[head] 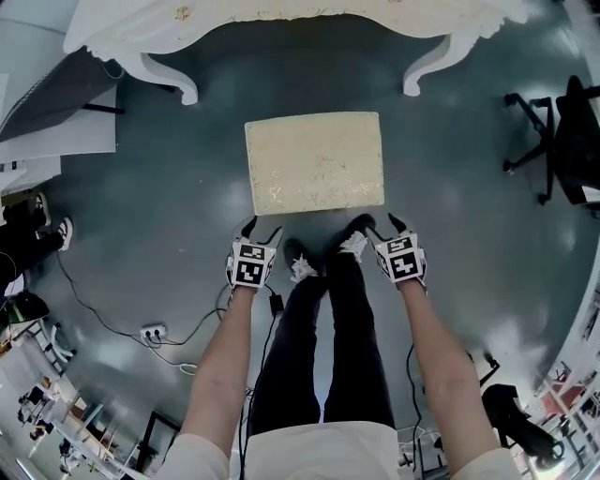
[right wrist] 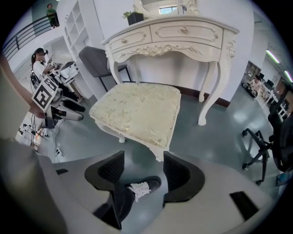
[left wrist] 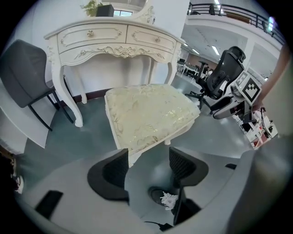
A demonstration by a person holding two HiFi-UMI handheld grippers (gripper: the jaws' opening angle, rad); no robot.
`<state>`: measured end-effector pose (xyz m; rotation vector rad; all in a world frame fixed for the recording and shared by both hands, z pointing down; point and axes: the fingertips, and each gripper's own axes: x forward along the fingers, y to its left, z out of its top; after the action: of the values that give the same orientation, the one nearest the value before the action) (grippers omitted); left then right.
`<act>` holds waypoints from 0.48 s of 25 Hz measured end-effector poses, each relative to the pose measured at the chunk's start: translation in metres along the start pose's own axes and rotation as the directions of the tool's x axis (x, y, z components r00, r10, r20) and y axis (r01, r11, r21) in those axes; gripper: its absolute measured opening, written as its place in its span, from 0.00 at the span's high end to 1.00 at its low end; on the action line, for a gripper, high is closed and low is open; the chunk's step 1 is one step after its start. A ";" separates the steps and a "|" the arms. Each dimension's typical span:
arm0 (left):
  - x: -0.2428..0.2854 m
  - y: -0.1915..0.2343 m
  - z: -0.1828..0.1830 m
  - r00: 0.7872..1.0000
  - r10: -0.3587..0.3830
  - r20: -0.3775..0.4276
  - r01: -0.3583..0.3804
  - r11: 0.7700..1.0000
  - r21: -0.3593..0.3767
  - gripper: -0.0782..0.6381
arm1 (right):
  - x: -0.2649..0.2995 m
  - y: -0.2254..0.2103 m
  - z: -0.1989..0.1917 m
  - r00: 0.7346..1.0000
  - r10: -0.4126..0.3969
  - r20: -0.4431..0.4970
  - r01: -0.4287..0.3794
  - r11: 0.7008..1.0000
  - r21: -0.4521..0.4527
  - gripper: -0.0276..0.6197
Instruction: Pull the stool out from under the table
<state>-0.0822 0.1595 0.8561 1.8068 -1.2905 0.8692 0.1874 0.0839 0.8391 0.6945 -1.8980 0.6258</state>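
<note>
Stool (head: 315,161) is standing on the grey floor (head: 178,197), out in front of the white table (head: 281,23) and clear of its curved legs, with its pale cushioned top facing up; the person's 2 shoes (head: 300,264) are resting just short of its near edge. Left gripper (head: 262,228) is hovering near the stool's near left corner, apart from it; its 2 jaws are standing wide apart and gripping nothing, with only floor and a shoe showing between the pads in the left gripper view. Right gripper (head: 380,223) is hovering near the near right corner, also not touching; its jaws are gaping just as widely and holding nothing. A black office chair (head: 553,141) is sitting well off to the right; a cable is trailing to a power strip (head: 153,332) on the floor.
</note>
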 end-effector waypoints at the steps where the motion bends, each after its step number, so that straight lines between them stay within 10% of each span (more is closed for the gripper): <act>1: -0.007 -0.007 0.004 1.000 -0.004 0.002 0.004 1.000 -0.006 0.48 | -0.010 0.004 0.004 1.000 -0.001 0.006 0.001 1.000 0.010 0.50; 12: -0.099 -0.022 0.060 0.993 0.044 0.113 -0.030 0.993 -0.118 0.49 | -0.109 0.055 0.039 0.995 -0.033 0.093 0.019 0.989 0.150 0.50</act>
<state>-0.0810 0.1579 0.7378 1.7678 -1.4218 0.7024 0.1638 0.1174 0.7174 0.8570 -1.9400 0.7345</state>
